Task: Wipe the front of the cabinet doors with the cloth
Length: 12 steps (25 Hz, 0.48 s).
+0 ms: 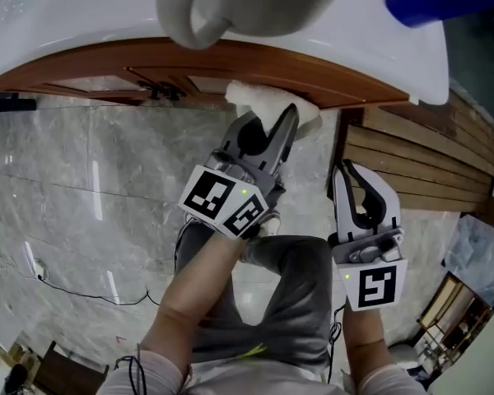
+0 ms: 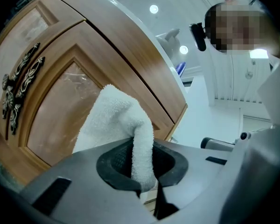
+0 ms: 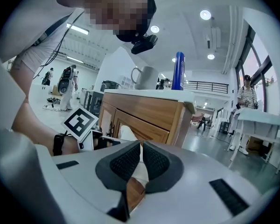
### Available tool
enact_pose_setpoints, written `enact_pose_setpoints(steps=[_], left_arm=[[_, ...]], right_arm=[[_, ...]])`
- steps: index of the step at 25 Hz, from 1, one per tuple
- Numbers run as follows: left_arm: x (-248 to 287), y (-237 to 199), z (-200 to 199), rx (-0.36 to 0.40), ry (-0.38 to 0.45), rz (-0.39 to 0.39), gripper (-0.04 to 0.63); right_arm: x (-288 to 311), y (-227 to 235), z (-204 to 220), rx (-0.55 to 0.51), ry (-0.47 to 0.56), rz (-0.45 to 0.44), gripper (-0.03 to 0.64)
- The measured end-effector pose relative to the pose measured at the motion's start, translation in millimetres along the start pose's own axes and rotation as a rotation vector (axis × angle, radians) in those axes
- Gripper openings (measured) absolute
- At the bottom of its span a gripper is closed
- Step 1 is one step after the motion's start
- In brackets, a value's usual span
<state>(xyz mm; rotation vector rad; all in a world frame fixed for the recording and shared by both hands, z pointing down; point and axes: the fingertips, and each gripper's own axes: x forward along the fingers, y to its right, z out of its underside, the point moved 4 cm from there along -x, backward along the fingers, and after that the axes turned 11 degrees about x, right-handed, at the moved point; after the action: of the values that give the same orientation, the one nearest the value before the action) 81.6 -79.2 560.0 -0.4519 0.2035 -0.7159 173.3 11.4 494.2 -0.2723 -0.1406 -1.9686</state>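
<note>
Grips the white terry cloth (image 2: 111,120) in the left hand-held gripper (image 1: 284,123), jaws clamped on a fold, and presses it against the wooden cabinet door (image 2: 56,120), right of the ornate metal handles (image 2: 16,87). Holds the right hand-held gripper (image 1: 350,179) nearer and further right, jaws together on nothing, off the cabinet.

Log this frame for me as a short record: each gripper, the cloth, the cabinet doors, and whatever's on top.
left gripper: shut on the white cloth, pointed at the cabinet front
white cloth: bunched, lying against a wooden door panel
handles: dark, ornate, beside the cloth and not covered by it
right gripper: jaws together, nothing between them, not touching the cloth
cabinet top: a mug and a blue bottle stand on it
task stage: wiping appears under way, by the left gripper only
</note>
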Motion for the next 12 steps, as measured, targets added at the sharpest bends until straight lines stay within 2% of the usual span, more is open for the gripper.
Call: enact_pose_setpoints(steps=[7, 12], left_arm=[[5.9, 20.8, 9.5, -0.046, -0.023, 0.036, 0.052], [-25.2, 10.4, -5.3, -0.051, -0.05, -0.021, 0.052]], right_arm=[[-13.7, 3.8, -1.5, 0.01, -0.026, 0.017, 0.044], [-10.3, -11.7, -10.4, 0.022, -0.062, -0.022, 0.044]])
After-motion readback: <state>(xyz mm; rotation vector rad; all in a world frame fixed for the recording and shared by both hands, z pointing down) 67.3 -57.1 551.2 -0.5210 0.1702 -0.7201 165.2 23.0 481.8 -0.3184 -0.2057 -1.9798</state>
